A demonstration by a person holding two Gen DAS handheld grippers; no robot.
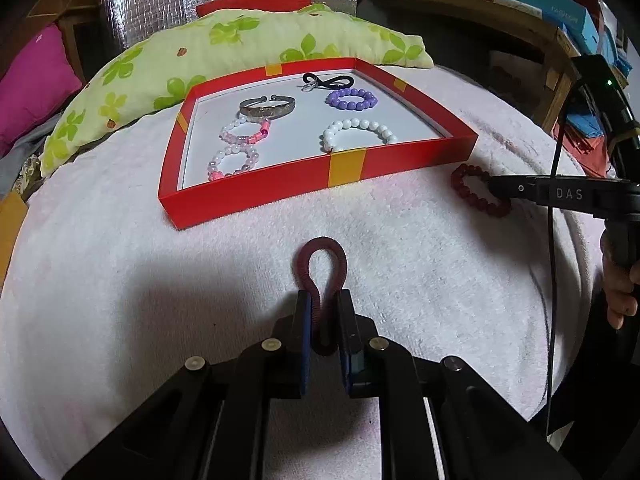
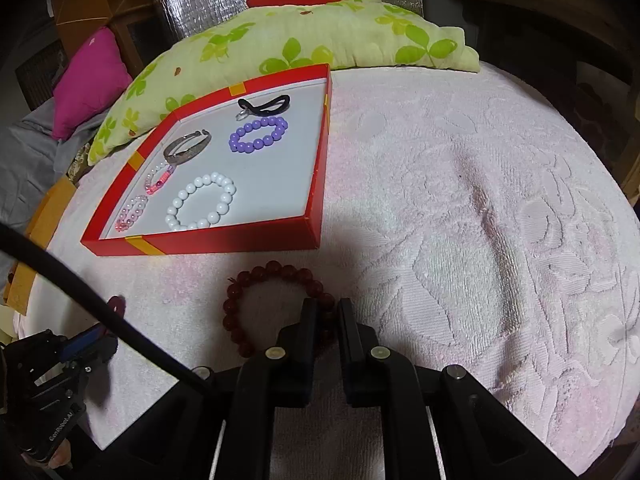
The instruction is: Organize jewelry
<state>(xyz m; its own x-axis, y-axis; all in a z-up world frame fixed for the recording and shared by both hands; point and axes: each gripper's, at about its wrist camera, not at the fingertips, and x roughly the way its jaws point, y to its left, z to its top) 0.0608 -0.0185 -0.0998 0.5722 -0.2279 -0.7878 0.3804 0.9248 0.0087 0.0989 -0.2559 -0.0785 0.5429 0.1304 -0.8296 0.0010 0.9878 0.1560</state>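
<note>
Step in hand, by the look of it: both grippers at the pick-up stage, two last loose pieces still on the towel, neither lifted yet.

Left gripper (image 1: 322,304), bottom centre of the left wrist view: jaws narrow, pinched onto the maroon hair tie (image 1: 322,276), squeezing it into a long loop that sticks out ahead of the tips. The tie lies on the pink towel (image 1: 120,280), short of the box.

Right gripper (image 2: 325,312), bottom centre of the right wrist view: jaws nearly closed over the near right arc of the dark red bead bracelet (image 2: 276,304). Beads sit between the fingers; reads as gripped. The rest of the ring rests on the towel, just in front of the box's near wall.

Further up, centre-left: red box (image 1: 260,196), white floor, already holding a white bead bracelet (image 1: 358,134), a purple bead bracelet (image 1: 352,100), two pink bead bracelets, a metal bangle (image 1: 268,107) and a black hair tie (image 1: 328,81).

Next move likely calls for lifting clear of the wall, then a release over bare floor, lower right of the box.
</note>
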